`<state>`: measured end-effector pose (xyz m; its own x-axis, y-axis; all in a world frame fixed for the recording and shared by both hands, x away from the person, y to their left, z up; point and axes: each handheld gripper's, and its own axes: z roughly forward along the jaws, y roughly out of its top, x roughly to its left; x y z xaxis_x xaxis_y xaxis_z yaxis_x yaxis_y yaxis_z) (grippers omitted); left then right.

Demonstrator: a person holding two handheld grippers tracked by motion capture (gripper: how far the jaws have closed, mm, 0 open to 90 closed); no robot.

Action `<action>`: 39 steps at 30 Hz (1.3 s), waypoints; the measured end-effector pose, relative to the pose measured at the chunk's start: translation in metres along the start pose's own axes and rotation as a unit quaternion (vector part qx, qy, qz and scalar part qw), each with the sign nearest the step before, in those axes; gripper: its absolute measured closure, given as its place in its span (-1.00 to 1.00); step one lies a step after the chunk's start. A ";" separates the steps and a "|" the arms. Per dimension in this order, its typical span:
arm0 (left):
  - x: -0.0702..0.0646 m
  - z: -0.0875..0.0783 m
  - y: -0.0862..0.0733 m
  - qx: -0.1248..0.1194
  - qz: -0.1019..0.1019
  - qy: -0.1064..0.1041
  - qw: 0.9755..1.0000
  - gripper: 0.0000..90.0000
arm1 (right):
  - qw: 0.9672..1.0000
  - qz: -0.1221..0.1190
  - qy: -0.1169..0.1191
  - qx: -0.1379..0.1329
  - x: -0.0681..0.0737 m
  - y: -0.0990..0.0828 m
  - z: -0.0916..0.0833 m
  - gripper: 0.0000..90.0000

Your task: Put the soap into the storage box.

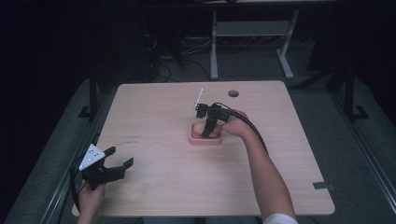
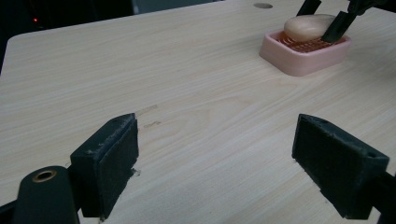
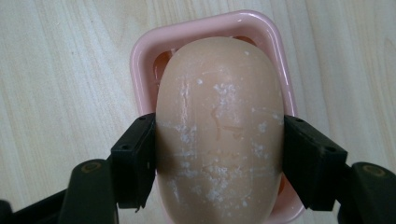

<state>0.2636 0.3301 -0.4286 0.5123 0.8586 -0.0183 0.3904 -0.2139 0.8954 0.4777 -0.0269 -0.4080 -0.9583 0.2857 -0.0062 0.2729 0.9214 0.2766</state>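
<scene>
While the left gripper (image 1: 120,161) rests near the front left corner of the table (image 1: 154,140), the right gripper (image 1: 208,132) points down over the pink soap dish (image 1: 205,138) in the middle of the tabletop. In the right gripper view its two black jaws press against both long sides of the soap bar (image 3: 219,126), so the tool is clamped on the soap. The bar is pale beige, oval, with whitish dry streaks and a faint stamped mark on its upper face. It sits directly over the soap dish (image 3: 140,60), whose rounded pink rim frames it on three sides; whether the bar's underside touches the ribbed floor of the dish cannot be told from these pictures.

In the left gripper view the soap bar (image 2: 308,25) shows pale above the dish (image 2: 299,58), resting low over the orange ribs inside, with one black jaw of the other tool against its side. The left gripper (image 2: 215,158) has its own jaws standing wide apart with nothing between them, just bare wood grain and a small scuff mark on the table (image 2: 187,93).

From the high view a cable trails from the right tool along the person's forearm, and a grey three-cornered plate tops the left one
</scene>
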 end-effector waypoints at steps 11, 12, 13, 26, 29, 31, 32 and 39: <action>0.000 0.000 0.000 -0.002 0.000 -0.002 1.000 -0.68 | 1.000 0.004 0.005 0.005 -0.002 0.001 0.004 -0.29; 0.000 0.000 0.000 -0.002 0.001 -0.001 1.000 -0.68 | 1.000 0.003 0.004 0.006 -0.002 0.001 0.004 -0.30; -0.001 0.000 0.000 -0.004 -0.001 -0.002 1.000 -0.68 | 1.000 0.003 0.005 0.006 -0.002 0.001 0.005 -0.29; -0.001 0.001 0.000 -0.003 0.001 -0.004 1.000 -0.68 | 1.000 0.004 0.004 0.012 -0.003 -0.001 0.005 -0.30; -0.001 0.001 0.000 -0.004 0.000 -0.003 1.000 -0.68 | 1.000 0.003 0.006 0.010 -0.003 -0.001 0.005 -0.30; -0.001 0.000 0.000 -0.003 0.000 -0.002 1.000 -0.68 | 1.000 0.003 0.006 0.010 -0.003 -0.001 0.005 -0.30; -0.001 0.001 0.000 -0.003 0.000 -0.003 1.000 -0.68 | 1.000 0.003 0.006 0.010 -0.003 -0.001 0.005 -0.30; -0.001 0.000 0.001 -0.003 0.001 -0.002 1.000 -0.68 | 1.000 0.003 0.005 0.010 -0.003 -0.001 0.005 -0.30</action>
<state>0.2635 0.3288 -0.4282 0.5159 0.8565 -0.0181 0.3845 -0.2126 0.8983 0.4805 -0.0273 -0.4135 -0.9573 0.2891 0.0050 0.2807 0.9248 0.2567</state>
